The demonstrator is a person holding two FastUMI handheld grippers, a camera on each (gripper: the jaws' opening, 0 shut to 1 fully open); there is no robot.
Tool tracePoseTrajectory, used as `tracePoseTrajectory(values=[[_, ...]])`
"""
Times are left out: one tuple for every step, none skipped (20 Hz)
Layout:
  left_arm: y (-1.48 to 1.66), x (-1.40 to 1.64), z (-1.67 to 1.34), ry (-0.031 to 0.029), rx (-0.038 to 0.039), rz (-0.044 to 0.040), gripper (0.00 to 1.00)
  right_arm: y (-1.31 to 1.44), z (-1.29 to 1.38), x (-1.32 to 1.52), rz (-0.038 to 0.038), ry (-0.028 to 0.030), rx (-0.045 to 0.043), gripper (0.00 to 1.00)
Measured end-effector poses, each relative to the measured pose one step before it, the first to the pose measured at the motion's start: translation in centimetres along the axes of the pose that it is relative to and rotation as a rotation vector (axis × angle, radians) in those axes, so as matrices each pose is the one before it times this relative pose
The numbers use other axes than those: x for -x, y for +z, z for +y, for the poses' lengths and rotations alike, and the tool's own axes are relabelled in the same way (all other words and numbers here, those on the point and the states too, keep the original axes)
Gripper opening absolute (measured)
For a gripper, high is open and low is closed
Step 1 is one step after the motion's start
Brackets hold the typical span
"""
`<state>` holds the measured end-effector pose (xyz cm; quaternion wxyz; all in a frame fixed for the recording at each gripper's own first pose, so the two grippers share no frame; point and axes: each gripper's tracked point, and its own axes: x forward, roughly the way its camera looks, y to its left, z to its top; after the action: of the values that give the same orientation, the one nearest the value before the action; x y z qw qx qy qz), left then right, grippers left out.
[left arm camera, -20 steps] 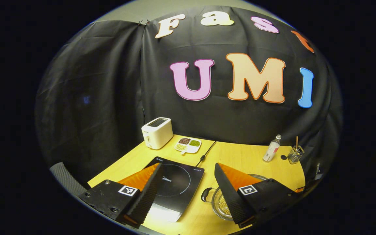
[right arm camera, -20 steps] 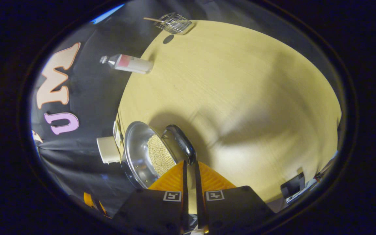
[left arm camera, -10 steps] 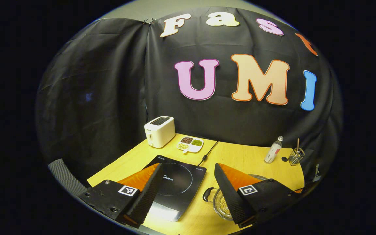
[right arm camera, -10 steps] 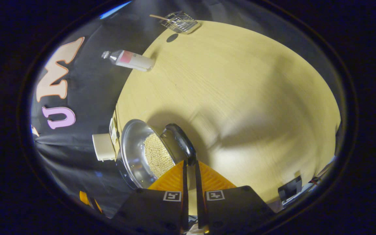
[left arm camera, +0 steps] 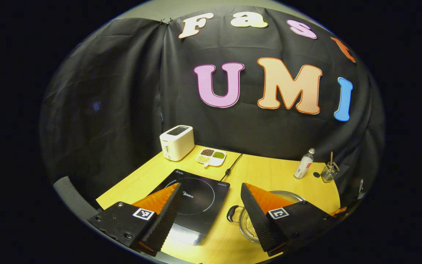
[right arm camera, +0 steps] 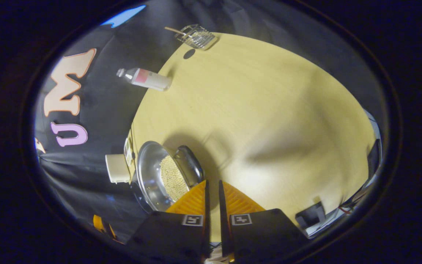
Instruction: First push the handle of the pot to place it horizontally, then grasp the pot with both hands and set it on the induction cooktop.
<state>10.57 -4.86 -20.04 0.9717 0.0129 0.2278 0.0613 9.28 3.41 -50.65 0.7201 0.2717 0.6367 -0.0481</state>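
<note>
The steel pot [right arm camera: 148, 176], with pale beans [right arm camera: 172, 178] inside, sits on the yellow table [right arm camera: 262, 110]. Its black handle [right arm camera: 191, 165] lies just left of my right gripper [right arm camera: 213, 182], which is shut with nothing between its fingers. In the left gripper view the pot [left arm camera: 245, 220] sits partly behind one finger, and a small black loop handle [left arm camera: 232, 213] points toward the black induction cooktop [left arm camera: 196, 201]. My left gripper [left arm camera: 211, 187] hovers open above the table's near edge, between cooktop and pot.
A white toaster [left arm camera: 177, 147] and a divided dish of beans [left arm camera: 211, 158] stand at the back left. The cooktop's cable [left arm camera: 231, 168] runs to the wall. A bottle [left arm camera: 304, 164] and a wire holder [left arm camera: 329, 171] stand at the back right.
In the right gripper view the black handle has swung left, off the shut fingertips it was touching. The left gripper has lifted slightly and stays open.
</note>
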Motion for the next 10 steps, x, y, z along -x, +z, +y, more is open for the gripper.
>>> tracePoseTrajectory(values=[[-0.466,-0.121,-0.118,-0.00708,-0.00326,0.01648,0.97,0.098,-0.099,-0.036,-0.00294,0.00365,0.00525,0.25],[-0.642,-0.216,-0.038,-0.008,-0.00552,0.01868,0.97,0.136,-0.082,0.533,-0.00971,0.00507,0.00304,0.49],[-0.589,-0.112,-0.19,-0.00946,-0.00662,0.0178,0.97,0.067,0.347,0.562,-0.00837,0.0155,0.00249,0.38],[-0.681,-0.264,-0.206,-0.01077,-0.0058,0.0202,0.97,0.02,0.431,0.015,-0.00236,0.02304,0.00548,0.53],[-0.741,-0.233,-0.282,-0.01216,-0.00121,0.02585,0.97,-0.17,0.697,0.051,0.00178,0.02668,0.00462,0.67],[-0.573,-0.22,-0.405,-0.01782,0.0018,0.02844,0.97,-0.11,0.663,0.028,0.00389,0.02262,0.00622,0.82],[-0.728,-0.275,-0.49,-0.02227,0.00299,0.03247,0.98,-0.21,0.316,0.075,0.0021,0.01776,0.01075,0.84],[-0.498,-0.38,-0.414,-0.02095,0.00057,0.026,0.98,-0.065,0.255,0.037,0.00443,0.00494,0.0151,0.98],[-0.3,-0.451,-0.324,-0.02307,-0.00176,0.02217,0.98,0.036,0.168,-0.038,0.00631,0.0014,0.01894,0.99],[-0.426,-0.523,-0.31,-0.0227,-0.00193,0.02462,0.98,0.114,0.036,0.005,0.00495,-0.00296,0.02065,1.0]])
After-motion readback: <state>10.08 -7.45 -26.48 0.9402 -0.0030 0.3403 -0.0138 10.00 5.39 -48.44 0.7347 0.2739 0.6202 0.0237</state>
